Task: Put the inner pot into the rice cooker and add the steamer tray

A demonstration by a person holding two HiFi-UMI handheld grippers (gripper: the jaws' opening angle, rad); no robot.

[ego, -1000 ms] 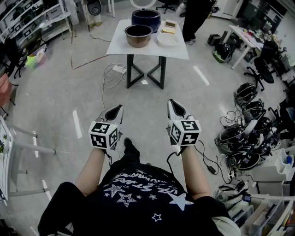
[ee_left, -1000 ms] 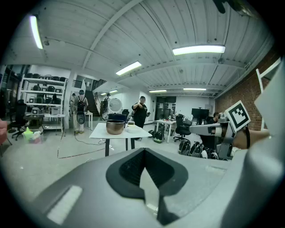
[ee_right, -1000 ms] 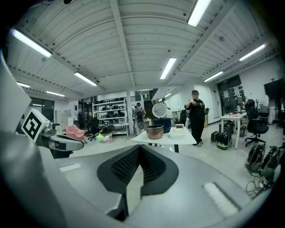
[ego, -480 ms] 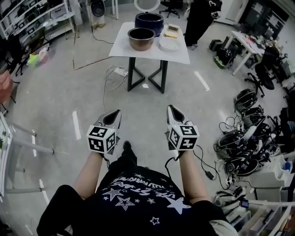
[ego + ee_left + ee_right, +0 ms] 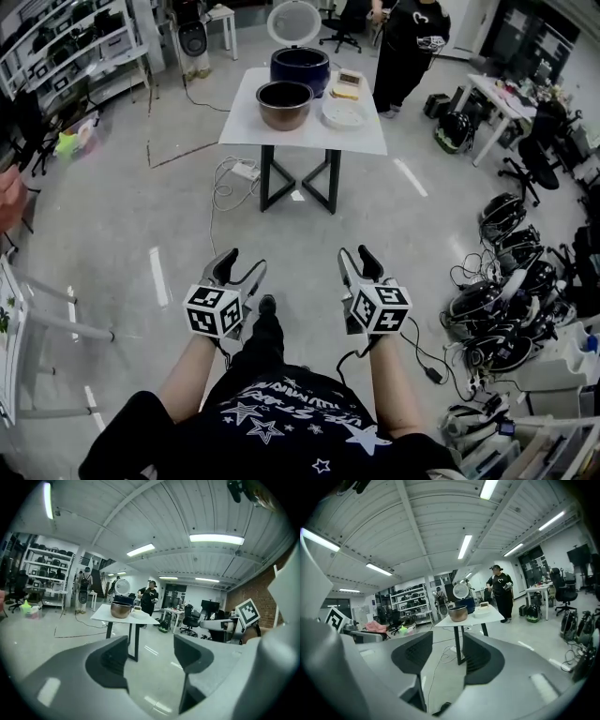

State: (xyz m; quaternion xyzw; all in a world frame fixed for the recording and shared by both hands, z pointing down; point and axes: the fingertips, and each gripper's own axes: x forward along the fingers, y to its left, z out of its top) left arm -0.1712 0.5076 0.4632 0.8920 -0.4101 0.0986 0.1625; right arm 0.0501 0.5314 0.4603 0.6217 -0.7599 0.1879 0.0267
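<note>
So the person is standing well back from the table (image 5: 309, 141), which sits dead ahead at 12 o'clock from both tools with a wide stretch of floor in between. The left gripper (image 5: 244, 262) has its jaws spread with nothing in them. The right gripper (image 5: 356, 255) has just been opening its jaws, and there's nothing between them either. The inner pot (image 5: 284, 103) stands upright on the near left part of the table, mouth up. It's round, so there's no long axis to line up with. The rice cooker (image 5: 300, 67) is right behind it at about 1 o'clock, and what I take for the white steamer tray (image 5: 342, 112) is at its 3 o'clock. The pot lines up slightly closer to the left gripper, I'd say.
</note>
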